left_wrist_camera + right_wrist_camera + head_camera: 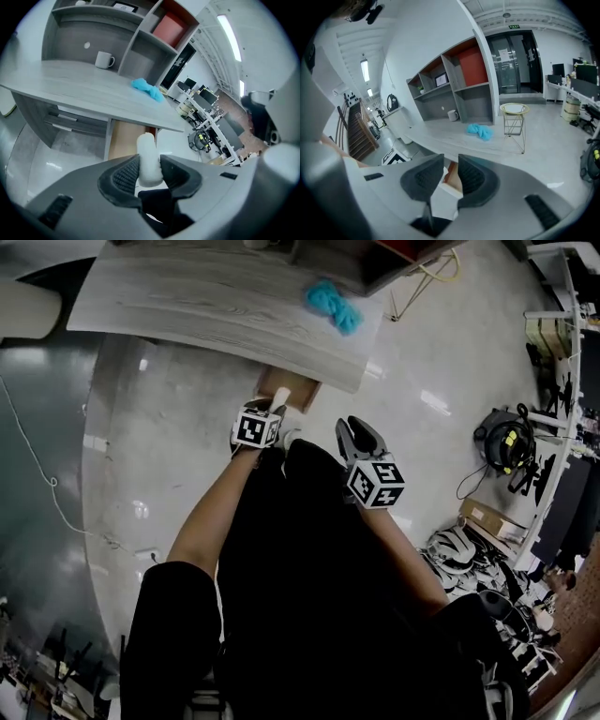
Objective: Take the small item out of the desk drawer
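Note:
My left gripper (pixel 150 172) is shut on a small white cylindrical item (pixel 149 157), which stands upright between the pads and pokes out above them. In the head view this left gripper (pixel 277 410) hovers with the item (pixel 280 397) just in front of the open wooden drawer (pixel 294 386) under the grey desk (pixel 206 310). My right gripper (pixel 356 427) hangs beside it to the right, over the person's dark lap. Its jaws (pixel 451 176) stand a narrow gap apart with nothing between them.
A crumpled blue cloth (pixel 335 306) lies on the desk near its right end, and a white mug (pixel 104 60) stands further back. Shelving (pixel 454 79) rises behind the desk. A wire stand (pixel 514 119) and floor clutter (pixel 511 442) sit to the right.

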`<move>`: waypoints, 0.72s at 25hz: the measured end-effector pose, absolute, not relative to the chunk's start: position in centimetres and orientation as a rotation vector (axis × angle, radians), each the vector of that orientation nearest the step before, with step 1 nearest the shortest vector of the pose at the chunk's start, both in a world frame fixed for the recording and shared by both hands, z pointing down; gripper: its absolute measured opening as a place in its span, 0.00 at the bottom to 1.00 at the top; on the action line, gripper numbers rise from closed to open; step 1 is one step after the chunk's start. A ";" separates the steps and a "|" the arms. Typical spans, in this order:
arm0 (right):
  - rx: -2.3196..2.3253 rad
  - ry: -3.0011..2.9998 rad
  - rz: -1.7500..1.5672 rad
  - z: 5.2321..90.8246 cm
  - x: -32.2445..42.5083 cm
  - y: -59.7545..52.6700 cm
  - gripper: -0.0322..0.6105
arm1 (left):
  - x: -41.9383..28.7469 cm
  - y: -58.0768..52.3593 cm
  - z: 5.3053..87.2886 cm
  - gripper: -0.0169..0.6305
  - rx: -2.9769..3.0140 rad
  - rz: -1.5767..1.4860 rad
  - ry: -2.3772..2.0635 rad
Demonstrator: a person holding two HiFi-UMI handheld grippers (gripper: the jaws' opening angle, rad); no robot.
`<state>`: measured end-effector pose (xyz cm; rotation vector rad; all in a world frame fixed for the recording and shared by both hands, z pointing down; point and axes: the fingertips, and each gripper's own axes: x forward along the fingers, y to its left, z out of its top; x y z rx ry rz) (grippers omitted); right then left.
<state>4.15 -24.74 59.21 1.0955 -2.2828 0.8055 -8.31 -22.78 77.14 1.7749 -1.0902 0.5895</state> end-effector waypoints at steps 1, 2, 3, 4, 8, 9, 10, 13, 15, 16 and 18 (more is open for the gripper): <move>1.113 -2.287 0.802 58.8 4.0 -25.2 0.18 | -8.7 -22.6 76.4 0.23 1.784 0.582 -1.101; 1.125 -2.290 0.803 58.4 3.9 -25.5 0.17 | -9.1 -22.3 75.7 0.23 1.792 0.577 -1.111; 1.132 -2.293 0.804 58.1 3.7 -25.7 0.16 | -9.5 -22.0 75.0 0.23 1.800 0.575 -1.122; 1.136 -2.296 0.803 57.7 3.6 -25.9 0.15 | -9.8 -21.6 74.4 0.23 1.808 0.571 -1.132; 1.134 -2.311 0.793 56.3 2.6 -26.0 0.09 | -11.6 -20.4 71.4 0.23 1.852 0.537 -1.186; 1.138 -2.319 0.787 56.0 2.3 -26.1 0.08 | -12.2 -20.2 70.5 0.23 1.862 0.524 -1.205; 1.149 -2.327 0.777 55.5 2.1 -26.4 0.06 | -12.8 -20.2 69.6 0.23 1.871 0.508 -1.226; 1.187 -2.345 0.732 54.0 2.1 -27.5 0.05 | -14.3 -20.2 66.5 0.23 1.897 0.454 -1.291; 1.190 -2.352 0.705 53.2 2.0 -27.8 0.05 | -15.0 -20.1 64.2 0.23 1.911 0.409 -1.333; 1.185 -2.357 0.694 52.9 1.8 -28.0 0.05 | -15.4 -20.1 63.1 0.23 1.915 0.383 -1.354; 1.167 -2.370 0.670 52.4 1.2 -28.2 0.05 | -16.2 -20.2 61.1 0.23 1.918 0.325 -1.397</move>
